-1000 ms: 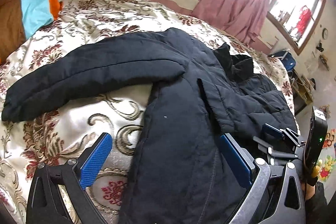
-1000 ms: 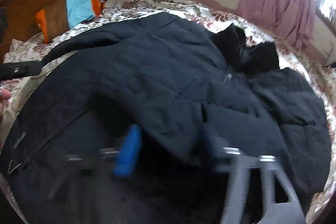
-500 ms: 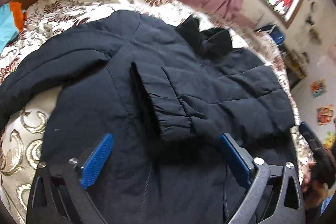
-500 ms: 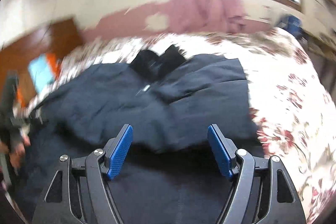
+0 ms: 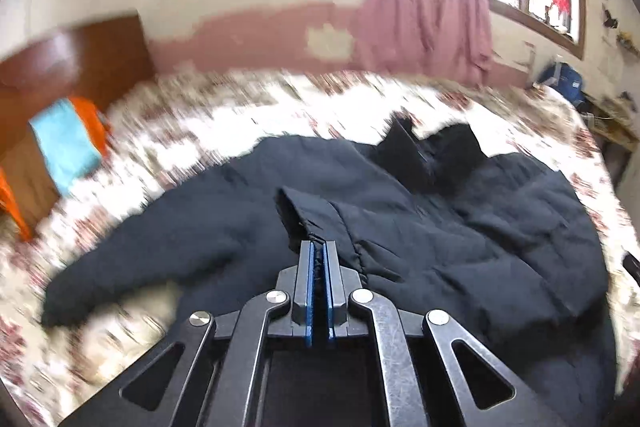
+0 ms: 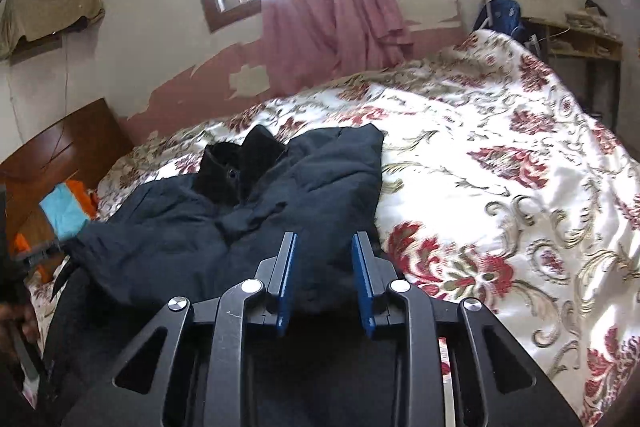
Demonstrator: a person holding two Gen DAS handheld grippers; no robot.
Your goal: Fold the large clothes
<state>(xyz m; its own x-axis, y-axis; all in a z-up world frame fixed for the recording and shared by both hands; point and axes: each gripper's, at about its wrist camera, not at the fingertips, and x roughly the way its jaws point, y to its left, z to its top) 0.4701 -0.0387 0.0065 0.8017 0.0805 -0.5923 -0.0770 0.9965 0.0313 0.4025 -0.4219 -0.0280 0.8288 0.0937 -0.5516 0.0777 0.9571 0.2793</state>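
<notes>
A large dark navy padded jacket (image 5: 440,227) lies spread on the floral bedspread (image 5: 240,115), collar toward the wall. One sleeve is folded across its front. My left gripper (image 5: 318,247) is shut on the cuff (image 5: 304,223) of that folded sleeve. In the right wrist view the jacket (image 6: 240,227) lies left of centre, and my right gripper (image 6: 325,243) has its jaws closed part way around a thick fold at the jacket's right edge.
A wooden headboard (image 5: 80,59) with turquoise and orange cloth (image 5: 66,143) stands at the left. Pink curtains (image 6: 332,27) hang under bright windows behind the bed. Bare bedspread (image 6: 500,187) stretches to the right of the jacket. A shelf (image 6: 576,39) stands at the far right.
My left gripper has gone from wide open to shut on the sleeve cuff. My right gripper's jaws have narrowed around the jacket's edge. Both cameras have tilted up toward the wall.
</notes>
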